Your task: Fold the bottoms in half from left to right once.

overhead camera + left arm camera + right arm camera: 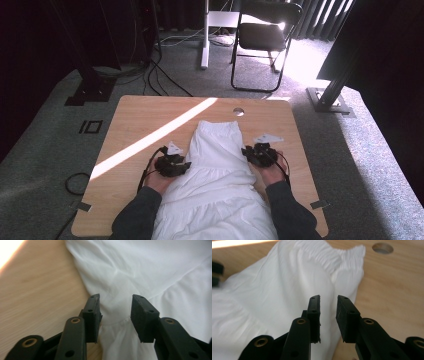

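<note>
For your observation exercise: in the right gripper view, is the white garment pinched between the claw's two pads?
No: the right claw stands open, a clear gap between its pads, above the white garment.

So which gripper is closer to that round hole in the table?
Right. The right gripper sits at the white garment's right edge, below the hole; the left gripper is across the cloth, farther away.

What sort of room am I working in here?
Probably a lab or recording studio, not a home: grey carpet, dark curtains, loose floor cables, a folding chair behind the wooden table.
</note>
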Tool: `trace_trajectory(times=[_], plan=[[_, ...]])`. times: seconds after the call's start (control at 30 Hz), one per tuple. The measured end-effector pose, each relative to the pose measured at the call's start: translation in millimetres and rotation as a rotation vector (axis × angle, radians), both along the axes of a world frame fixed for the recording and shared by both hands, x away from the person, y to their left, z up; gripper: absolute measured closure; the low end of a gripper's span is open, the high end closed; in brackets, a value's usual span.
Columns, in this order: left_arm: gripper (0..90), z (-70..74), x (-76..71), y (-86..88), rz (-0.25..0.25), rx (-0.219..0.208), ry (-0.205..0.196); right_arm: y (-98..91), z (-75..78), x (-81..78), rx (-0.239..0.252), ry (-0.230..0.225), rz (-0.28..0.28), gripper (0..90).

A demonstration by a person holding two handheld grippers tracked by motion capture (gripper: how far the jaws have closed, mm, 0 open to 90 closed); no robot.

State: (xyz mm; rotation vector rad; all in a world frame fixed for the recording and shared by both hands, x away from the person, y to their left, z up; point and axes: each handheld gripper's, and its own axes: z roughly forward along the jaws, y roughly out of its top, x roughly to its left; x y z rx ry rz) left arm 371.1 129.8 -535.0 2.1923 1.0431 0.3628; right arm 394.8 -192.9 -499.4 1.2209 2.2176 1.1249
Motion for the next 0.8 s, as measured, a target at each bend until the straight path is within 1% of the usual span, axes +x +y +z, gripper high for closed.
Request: trace_trajectory(times=[0.03, 0.07, 0.1, 0.13, 0.17, 0.2, 0.23, 0.27, 0.3, 0.33, 0.37, 0.4, 0.43, 0.47, 0.5, 0.53, 0.57, 0.6, 0.63, 0.67, 0.7, 0.73, 0.77, 0.8], plan=[[60.2, -5.5, 1.4, -3.3, 0.005, -0.016, 0.011, 8.1, -2.0, 22.7, 0.024, 0.025, 0.006, 64.0], [59.7, -5.5, 1.4, -3.3, 0.005, -0.016, 0.011, 8.1, -2.0, 22.7, 0.024, 0.025, 0.006, 64.0], [59.0, -6.9, 1.3, -3.7, 0.015, -0.033, 0.01, 14.5, -7.3, 37.3, 0.04, 0.051, -0.003, 58.6], [57.9, -6.9, 1.3, -3.7, 0.015, -0.033, 0.01, 18.2, -11.6, 43.5, 0.047, 0.064, -0.005, 58.3], [57.9, -6.8, 1.4, -3.4, 0.02, -0.032, 0.011, 18.2, -11.6, 43.5, 0.047, 0.064, -0.005, 58.3], [56.0, -6.8, 1.8, -2.7, 0.021, -0.033, 0.013, 25.9, -22.2, 52.1, 0.026, 0.077, -0.001, 55.0], [56.0, -7.2, 2.1, -2.2, 0.022, -0.038, 0.015, 25.9, -22.2, 52.1, 0.026, 0.077, -0.001, 55.0], [55.2, -7.8, 2.2, -1.9, 0.025, -0.04, 0.017, 28.3, -27.2, 55.9, 0.01, 0.095, 0.002, 55.0], [53.6, -8.4, 2.1, -1.7, 0.031, -0.044, 0.018, 29.5, -31.5, 59.0, 0.003, 0.115, 0.008, 61.8], [53.1, -8.6, 1.8, -1.5, 0.033, -0.047, 0.019, 29.5, -33.4, 60.5, -0.031, 0.13, 0.018, 82.8], [52.1, -9.0, 1.0, -1.5, 0.034, -0.05, 0.016, 28.3, -28.6, 57.9, -0.038, 0.096, 0.009, 87.7], [51.2, -9.1, 0.0, -1.1, 0.028, -0.052, 0.019, 25.6, -19.3, 52.2, -0.027, 0.019, -0.002, 88.6], [50.3, -10.2, -1.6, -1.5, 0.027, -0.063, 0.02, 21.7, -7.2, 43.7, -0.013, -0.088, -0.037, 88.9], [50.3, -11.6, -3.2, -1.6, 0.016, -0.063, 0.021, 21.7, -7.2, 43.7, -0.013, -0.088, -0.037, 88.9], [48.1, -13.4, -5.1, -2.5, 0.009, -0.062, 0.013, 17.1, 4.0, 36.7, 0.009, -0.16, -0.077, 88.9], [47.6, -14.4, -8.1, -4.2, -0.003, -0.062, 0.003, 10.2, 11.9, 34.0, -0.003, -0.199, -0.115, 88.5], [47.5, -14.4, -8.1, -4.2, -0.003, -0.062, 0.003, 8.9, 8.4, 36.8, -0.025, -0.177, -0.119, 88.3], [47.5, -14.5, -9.1, -5.5, -0.004, -0.054, -0.002, 7.9, 0.5, 40.7, -0.054, -0.143, -0.131, 87.9], [47.5, -14.7, -10.0, -6.5, -0.003, -0.048, -0.008, 7.9, 0.5, 40.7, -0.054, -0.143, -0.131, 87.9], [47.6, -15.2, -11.2, -7.2, 0.0, -0.047, -0.015, 7.1, -9.4, 45.0, -0.085, -0.105, -0.138, 87.0], [47.6, -15.4, -12.5, -8.0, -0.001, -0.041, -0.019, 6.3, -27.9, 51.5, -0.109, -0.041, -0.163, 84.6], [47.6, -15.4, -12.5, -8.0, -0.001, -0.041, -0.019, 6.3, -27.9, 51.5, -0.109, -0.041, -0.163, 84.6], [47.6, -15.2, -12.7, -8.3, -0.005, -0.039, -0.019, 7.7, -39.6, 55.3, -0.104, 0.005, -0.162, 82.5], [47.6, -14.9, -12.8, -8.6, -0.009, -0.038, -0.015, 7.7, -39.6, 55.3, -0.104, 0.005, -0.162, 82.5]])
